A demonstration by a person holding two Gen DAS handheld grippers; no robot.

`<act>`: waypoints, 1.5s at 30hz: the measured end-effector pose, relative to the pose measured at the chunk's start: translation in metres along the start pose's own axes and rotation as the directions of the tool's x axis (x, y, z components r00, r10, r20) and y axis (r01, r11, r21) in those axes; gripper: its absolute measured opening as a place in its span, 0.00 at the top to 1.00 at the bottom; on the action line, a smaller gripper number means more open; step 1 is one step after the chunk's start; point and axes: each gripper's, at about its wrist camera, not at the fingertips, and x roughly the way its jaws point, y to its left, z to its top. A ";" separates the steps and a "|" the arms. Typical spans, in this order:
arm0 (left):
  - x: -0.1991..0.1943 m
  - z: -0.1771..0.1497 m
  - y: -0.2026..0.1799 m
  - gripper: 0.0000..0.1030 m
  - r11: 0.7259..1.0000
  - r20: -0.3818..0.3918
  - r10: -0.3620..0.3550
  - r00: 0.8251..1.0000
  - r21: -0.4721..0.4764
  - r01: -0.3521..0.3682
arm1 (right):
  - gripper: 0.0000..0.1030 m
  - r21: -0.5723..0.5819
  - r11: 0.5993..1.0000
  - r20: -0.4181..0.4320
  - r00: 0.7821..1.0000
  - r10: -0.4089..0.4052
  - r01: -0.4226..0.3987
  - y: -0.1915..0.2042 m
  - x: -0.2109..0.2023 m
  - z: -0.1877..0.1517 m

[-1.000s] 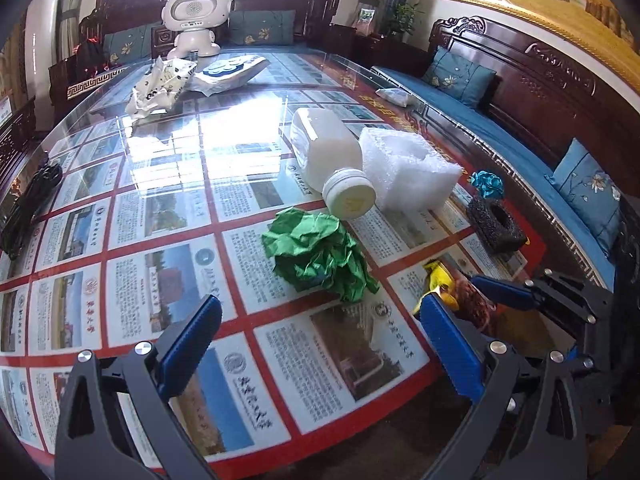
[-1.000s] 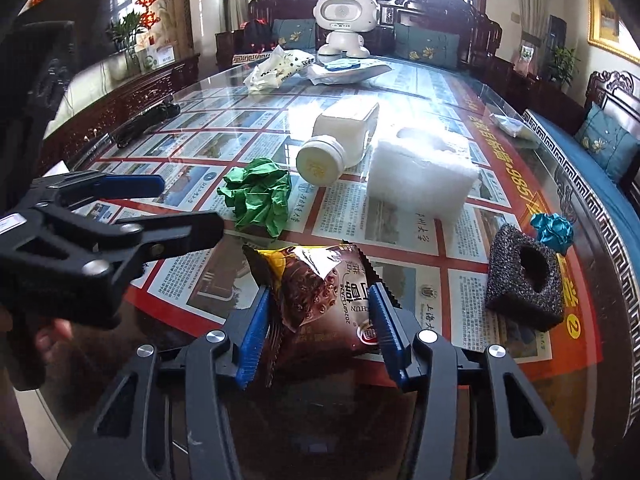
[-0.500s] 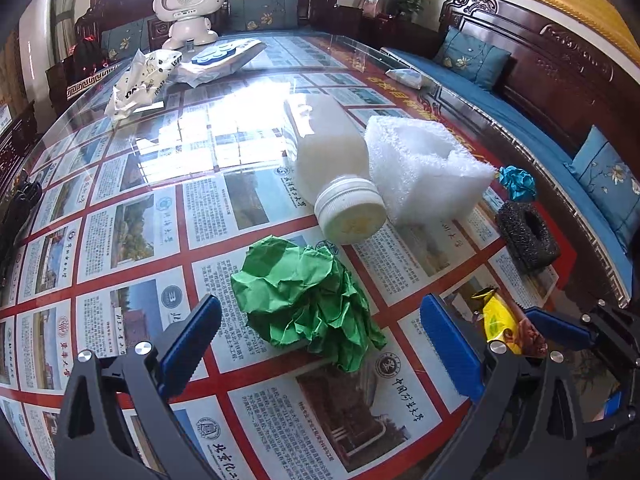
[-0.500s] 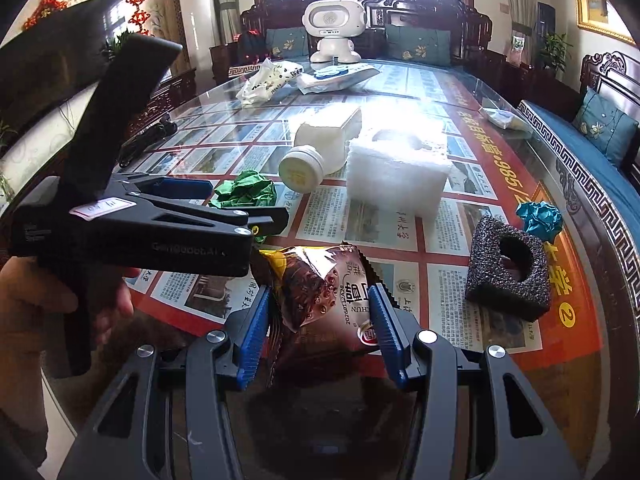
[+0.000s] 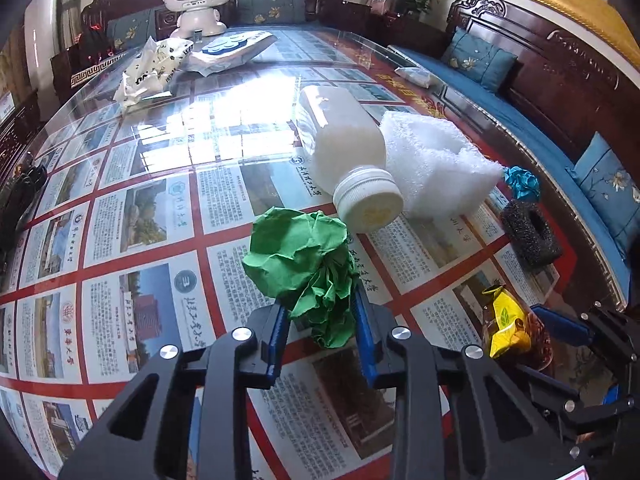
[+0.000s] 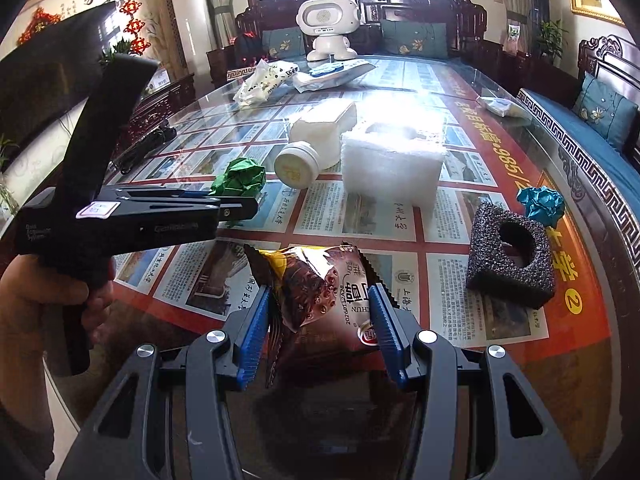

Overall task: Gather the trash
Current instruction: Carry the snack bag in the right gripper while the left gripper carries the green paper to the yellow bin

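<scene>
My left gripper (image 5: pixel 320 322) is clamped on the crumpled green paper ball (image 5: pixel 302 266) at the centre of its frame, just below the white bottle (image 5: pixel 344 156) lying on the glass table (image 5: pixel 140 184). My right gripper (image 6: pixel 320 320) pinches the brown snack wrapper (image 6: pixel 320 292) at lower centre; black foam block (image 6: pixel 510 256) sits to its right.

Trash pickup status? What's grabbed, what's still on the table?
Nothing visibly binned yet. In hand: right gripper shut on the brown snack wrapper; left gripper closed on the green paper ball. Left: white bottle, white foam block, black sponge block, blue paper ball, far wrappers.
</scene>
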 end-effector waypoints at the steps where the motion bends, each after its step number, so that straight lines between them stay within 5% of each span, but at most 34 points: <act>1: -0.002 -0.002 0.000 0.72 1.000 0.007 -0.006 1.000 -0.002 0.006 | 0.53 0.001 1.000 0.001 1.000 0.000 0.000 0.000 0.000 0.000; 20: -0.106 -0.083 -0.055 0.71 0.990 0.089 -0.113 0.990 0.093 0.104 | 0.53 0.012 1.000 0.093 0.996 -0.010 0.009 0.008 -0.081 -0.026; 32: -0.158 -0.180 -0.126 0.70 0.962 0.063 -0.228 0.972 0.169 0.214 | 0.53 -0.002 1.000 0.159 0.987 0.014 -0.014 0.025 -0.185 -0.113; 45: -0.178 -0.279 -0.173 0.69 0.943 -0.007 -0.251 0.968 0.224 0.246 | 0.53 0.039 0.999 0.063 0.998 -0.008 0.005 0.035 -0.219 -0.223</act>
